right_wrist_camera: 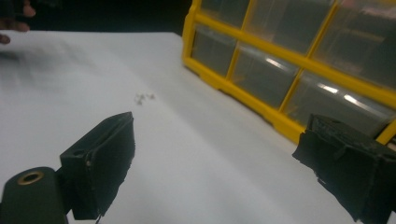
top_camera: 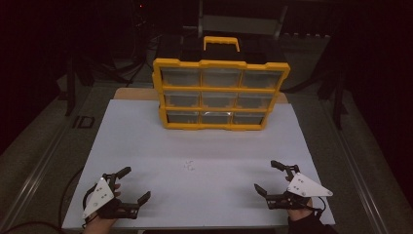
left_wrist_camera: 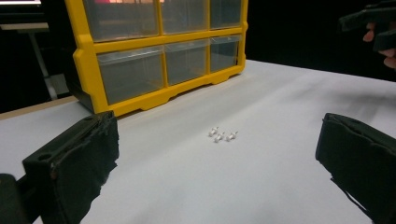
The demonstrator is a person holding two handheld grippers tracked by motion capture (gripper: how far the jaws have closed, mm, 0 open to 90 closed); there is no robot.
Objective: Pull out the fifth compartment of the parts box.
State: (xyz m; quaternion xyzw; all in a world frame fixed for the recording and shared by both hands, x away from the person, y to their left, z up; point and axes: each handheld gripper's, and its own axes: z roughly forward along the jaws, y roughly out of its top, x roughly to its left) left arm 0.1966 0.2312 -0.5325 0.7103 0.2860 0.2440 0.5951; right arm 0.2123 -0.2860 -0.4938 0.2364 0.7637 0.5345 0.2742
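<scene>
White paper covers the counter (top_camera: 146, 146), and on it, near the middle, lies a little cluster of small white pins (top_camera: 189, 166). They sit in front of the yellow drawer cabinet (top_camera: 220, 92), well apart from it, and roughly between the two claws. In the left gripper view three of the pins show clearly, lying close together, heads and short shafts pointing different ways.

Both claws rest low at the near edge of the counter. The left claw (top_camera: 130, 185) has its jaws spread wide apart with nothing between them; the right claw (top_camera: 269, 176) is likewise wide apart and holds nothing. Each is well away from the pins, one on either side.

The cabinet stands upright at the far end of the paper, three rows of three clear drawers, all pushed in, with a yellow handle on top.
</scene>
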